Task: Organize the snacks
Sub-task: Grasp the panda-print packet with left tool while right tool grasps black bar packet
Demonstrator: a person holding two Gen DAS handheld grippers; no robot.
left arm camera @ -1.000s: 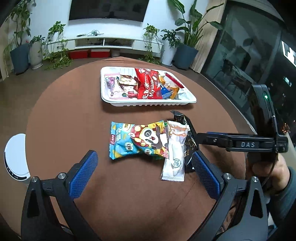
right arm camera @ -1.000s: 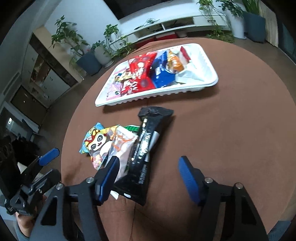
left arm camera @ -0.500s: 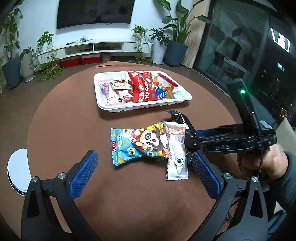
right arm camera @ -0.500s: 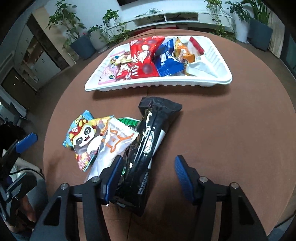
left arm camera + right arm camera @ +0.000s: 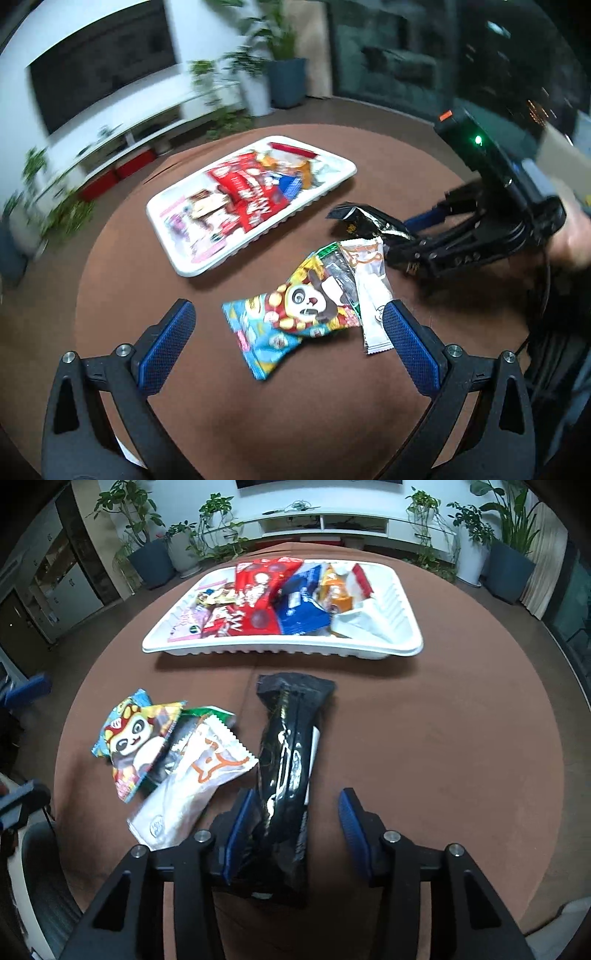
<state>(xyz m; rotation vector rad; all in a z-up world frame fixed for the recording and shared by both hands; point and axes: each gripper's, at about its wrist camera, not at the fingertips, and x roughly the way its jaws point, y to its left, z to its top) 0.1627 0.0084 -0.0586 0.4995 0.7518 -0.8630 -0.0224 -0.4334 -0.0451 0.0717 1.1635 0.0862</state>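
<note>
A black snack packet (image 5: pixel 291 753) lies lengthwise on the round brown table (image 5: pixel 443 746). My right gripper (image 5: pixel 293 821) is open, its jaws either side of the packet's near end; the left pad touches it. It also shows in the left wrist view (image 5: pixel 369 221). Beside it lie a white packet (image 5: pixel 192 782) and a panda packet (image 5: pixel 136 738). My left gripper (image 5: pixel 288 343) is open and empty, hovering over the panda packet (image 5: pixel 295 310) and the white packet (image 5: pixel 369 291). A white tray (image 5: pixel 280 650) holds several snacks.
The right gripper body (image 5: pixel 491 206) and the hand holding it fill the right of the left wrist view. Potted plants (image 5: pixel 147 550) and a low TV shelf (image 5: pixel 332 520) stand beyond the table. A white round object (image 5: pixel 33 853) sits at the left edge.
My right gripper has slid forward so its jaws now straddle the black packet's near end. My left gripper has swung and tilted, so the tray now sits diagonal and blurred in its view.
</note>
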